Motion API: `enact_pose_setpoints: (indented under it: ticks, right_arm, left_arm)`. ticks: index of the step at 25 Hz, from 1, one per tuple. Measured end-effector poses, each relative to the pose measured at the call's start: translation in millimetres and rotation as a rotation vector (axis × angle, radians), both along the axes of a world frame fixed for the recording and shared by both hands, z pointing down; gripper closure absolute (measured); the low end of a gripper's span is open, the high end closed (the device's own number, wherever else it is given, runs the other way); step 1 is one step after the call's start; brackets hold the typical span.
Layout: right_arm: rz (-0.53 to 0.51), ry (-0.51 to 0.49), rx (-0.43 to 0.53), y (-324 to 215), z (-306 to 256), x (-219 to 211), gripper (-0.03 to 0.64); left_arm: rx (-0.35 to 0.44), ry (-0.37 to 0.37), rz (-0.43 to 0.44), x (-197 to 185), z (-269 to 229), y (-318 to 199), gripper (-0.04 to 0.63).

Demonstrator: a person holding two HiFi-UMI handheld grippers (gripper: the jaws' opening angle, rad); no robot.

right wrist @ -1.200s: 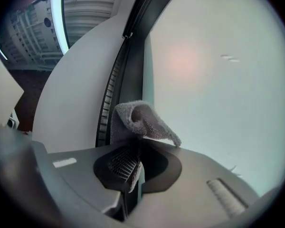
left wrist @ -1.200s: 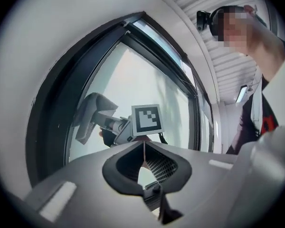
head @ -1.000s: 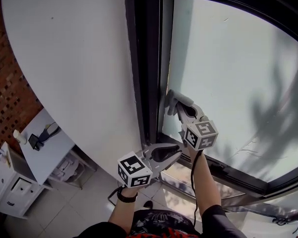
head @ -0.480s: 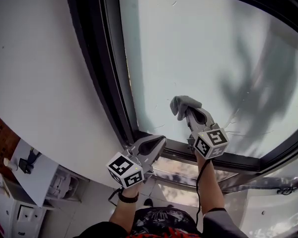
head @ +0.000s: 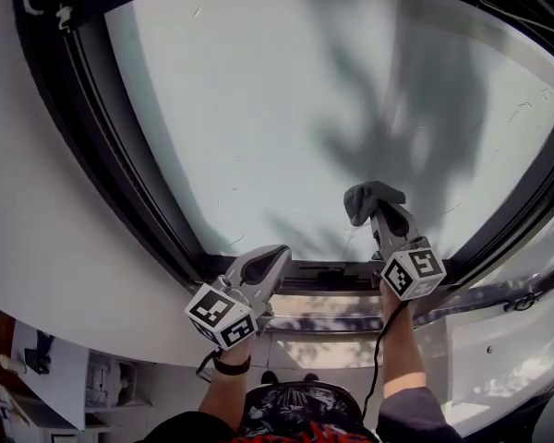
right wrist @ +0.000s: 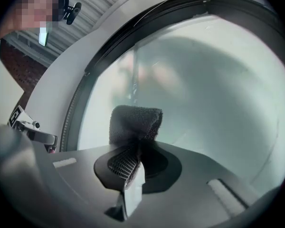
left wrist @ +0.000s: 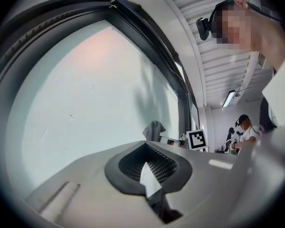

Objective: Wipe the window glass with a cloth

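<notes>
Cloth (head: 369,199) shifted right across the glass (head: 286,109), pinched in our right claw (head: 379,212); left claw (head: 275,258) pressed together. Wiping underway; we likely sweep upward next.

an indoor workroom, office or lab in kind: a tall dark-framed window (head: 286,109) in a white wall (head: 37,275), a slatted ceiling (left wrist: 213,61) with strip lights (left wrist: 226,99), a brick wall (right wrist: 26,61), white cabinets (head: 103,381) on pale floor tiles (head: 171,390), and other people (left wrist: 242,129) far behind.
</notes>
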State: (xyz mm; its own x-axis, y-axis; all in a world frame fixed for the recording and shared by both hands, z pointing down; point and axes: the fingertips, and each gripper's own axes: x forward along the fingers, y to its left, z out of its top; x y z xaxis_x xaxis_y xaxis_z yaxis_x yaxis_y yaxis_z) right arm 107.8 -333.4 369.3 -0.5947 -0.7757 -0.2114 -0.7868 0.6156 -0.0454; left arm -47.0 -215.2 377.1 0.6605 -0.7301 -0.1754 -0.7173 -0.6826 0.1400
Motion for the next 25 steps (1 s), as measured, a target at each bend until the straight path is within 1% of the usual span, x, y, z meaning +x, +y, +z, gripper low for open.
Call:
enact_pose_setpoints:
  ticks: [2,4,6,9,11,15,17,19,21,23,25]
  right_arm:
    - [0.056,-0.009,-0.006,-5,4,37,0.6]
    - [0.135,-0.015,-0.022,-8,9,80,0.6]
    - [0.212,-0.021,-0.043,-11,16,123,0.6]
    - [0.301,-0.04,-0.079,-18,26,182,0.6]
    - [0.368,-0.027,-0.093,-23,33,220,0.6]
    - [0.547,-0.006,-0.137,-27,41,296,0.6]
    - [0.627,-0.002,-0.157,-25,45,327,0.601]
    - [0.64,0.002,-0.168,-26,51,334,0.601]
    - [0.607,-0.028,-0.169,-27,55,322,0.601]
    - [0.533,-0.044,-0.139,-24,53,293,0.601]
    - [0.434,-0.011,-0.095,-20,47,244,0.601]
  left_arm:
    - [-0.014,0.018,0.03,15,-1,-7,0.588]
    - [-0.032,0.032,0.061,30,3,-15,0.588]
    - [-0.048,0.023,0.076,42,6,-20,0.588]
    - [-0.066,0.004,0.076,55,8,-26,0.588]
    - [-0.077,-0.009,0.074,61,10,-31,0.588]
    - [-0.086,-0.024,0.095,70,10,-33,0.588]
    - [-0.086,-0.035,0.09,71,9,-34,0.589]
    - [-0.087,-0.054,0.066,69,12,-36,0.589]
    - [-0.09,-0.061,0.059,68,15,-37,0.589]
    - [-0.091,-0.063,0.059,66,16,-34,0.589]
    - [-0.087,-0.063,0.034,59,16,-31,0.589]
